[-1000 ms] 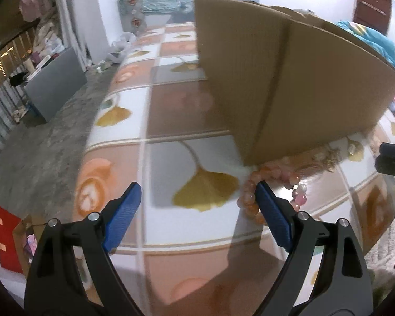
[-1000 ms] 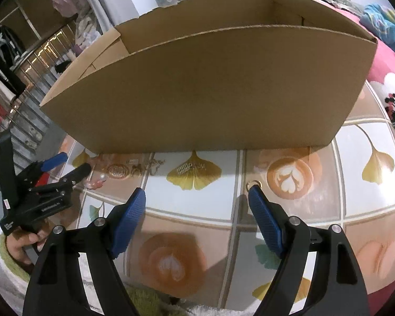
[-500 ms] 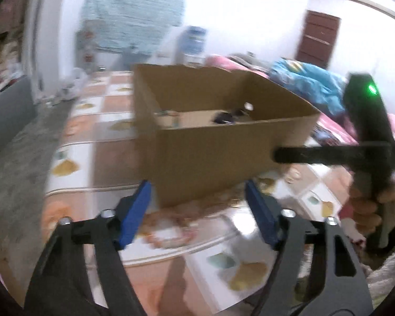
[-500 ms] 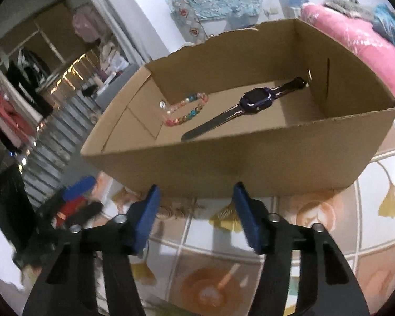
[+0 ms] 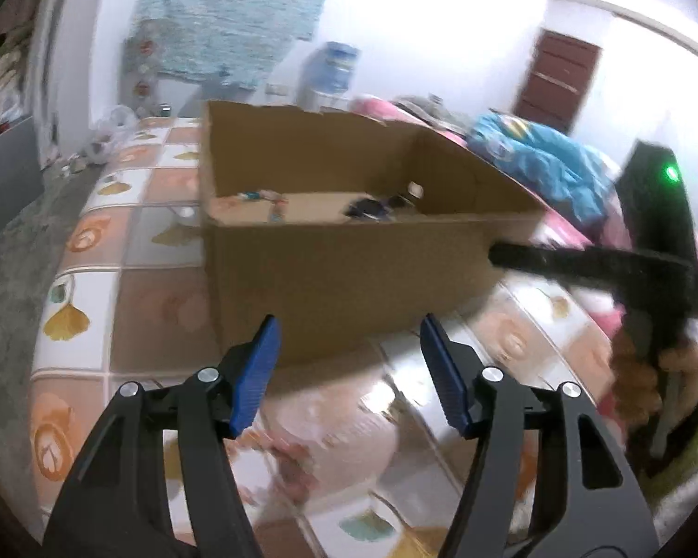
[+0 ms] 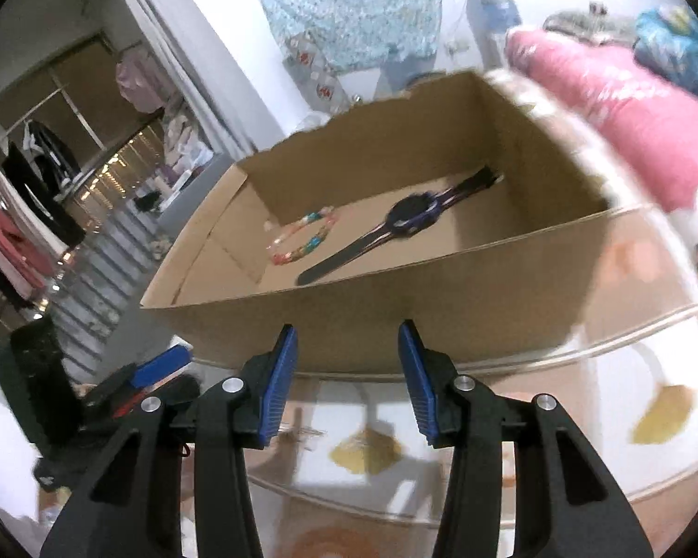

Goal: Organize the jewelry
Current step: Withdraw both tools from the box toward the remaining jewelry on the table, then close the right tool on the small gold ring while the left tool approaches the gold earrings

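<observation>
Watch (image 6: 407,221) in box (image 6: 395,307) beyond right gripper (image 6: 347,388)

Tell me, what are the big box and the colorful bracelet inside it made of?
The box looks like plain brown cardboard, matte, with a ragged torn top edge. The bracelet seems to be small glossy beads, maybe plastic or glass; it is too blurry to be sure.

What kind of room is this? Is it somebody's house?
Most likely a room in someone's home, perhaps a bedroom. There is pink bedding piled behind the cardboard box, clothes hanging on a rack to one side, and a water dispenser against the wall.
</observation>
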Demonstrator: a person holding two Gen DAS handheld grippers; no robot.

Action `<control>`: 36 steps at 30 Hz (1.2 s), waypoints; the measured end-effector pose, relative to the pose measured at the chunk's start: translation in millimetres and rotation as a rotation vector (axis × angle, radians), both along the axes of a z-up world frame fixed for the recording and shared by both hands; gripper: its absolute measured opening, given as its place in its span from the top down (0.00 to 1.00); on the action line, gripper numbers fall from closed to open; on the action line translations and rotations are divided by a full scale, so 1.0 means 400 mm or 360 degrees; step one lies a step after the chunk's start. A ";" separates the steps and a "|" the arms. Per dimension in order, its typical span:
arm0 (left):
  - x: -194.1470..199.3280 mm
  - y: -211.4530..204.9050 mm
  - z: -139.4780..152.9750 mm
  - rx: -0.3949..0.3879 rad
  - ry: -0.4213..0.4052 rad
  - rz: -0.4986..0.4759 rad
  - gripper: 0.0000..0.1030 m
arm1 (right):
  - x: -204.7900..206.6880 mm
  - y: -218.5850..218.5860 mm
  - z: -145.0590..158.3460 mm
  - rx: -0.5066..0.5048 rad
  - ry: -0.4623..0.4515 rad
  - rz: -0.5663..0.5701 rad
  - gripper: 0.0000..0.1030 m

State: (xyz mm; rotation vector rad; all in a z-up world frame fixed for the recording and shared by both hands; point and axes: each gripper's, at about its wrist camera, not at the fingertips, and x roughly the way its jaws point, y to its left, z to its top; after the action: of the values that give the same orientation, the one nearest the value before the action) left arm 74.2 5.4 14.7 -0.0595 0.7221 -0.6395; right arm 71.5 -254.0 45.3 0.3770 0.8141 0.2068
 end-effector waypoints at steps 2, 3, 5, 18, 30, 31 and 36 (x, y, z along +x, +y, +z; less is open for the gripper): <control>-0.042 -0.029 -0.009 0.0063 0.0018 -0.0105 0.30 | -0.043 -0.019 -0.007 -0.0083 0.0029 0.0000 0.56; -0.063 -0.044 -0.016 0.0099 0.0033 -0.0148 0.29 | -0.064 -0.027 -0.019 -0.0130 0.0073 0.0005 0.53; -0.095 -0.081 -0.043 0.0195 0.0079 -0.0215 0.29 | -0.093 -0.039 -0.044 -0.0214 0.0167 -0.0005 0.45; -0.075 -0.202 -0.132 0.0639 0.0231 -0.0134 0.10 | -0.158 0.012 -0.154 -0.0748 0.0407 0.0037 0.06; -0.076 -0.200 -0.140 0.0701 0.0291 -0.0142 0.07 | -0.166 -0.011 -0.158 -0.0686 0.0418 0.0114 0.06; -0.077 -0.200 -0.140 0.0699 0.0287 -0.0140 0.07 | -0.168 -0.009 -0.158 -0.0694 0.0408 0.0114 0.06; -0.079 -0.198 -0.141 0.0691 0.0279 -0.0127 0.07 | -0.185 0.002 -0.156 -0.0699 0.0355 0.0130 0.06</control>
State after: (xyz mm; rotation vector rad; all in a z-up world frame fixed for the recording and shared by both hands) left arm 42.8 -73.8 -41.7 0.3180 1.0234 -0.5455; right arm -2.4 -253.4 -17.1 -0.0491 1.0675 0.0576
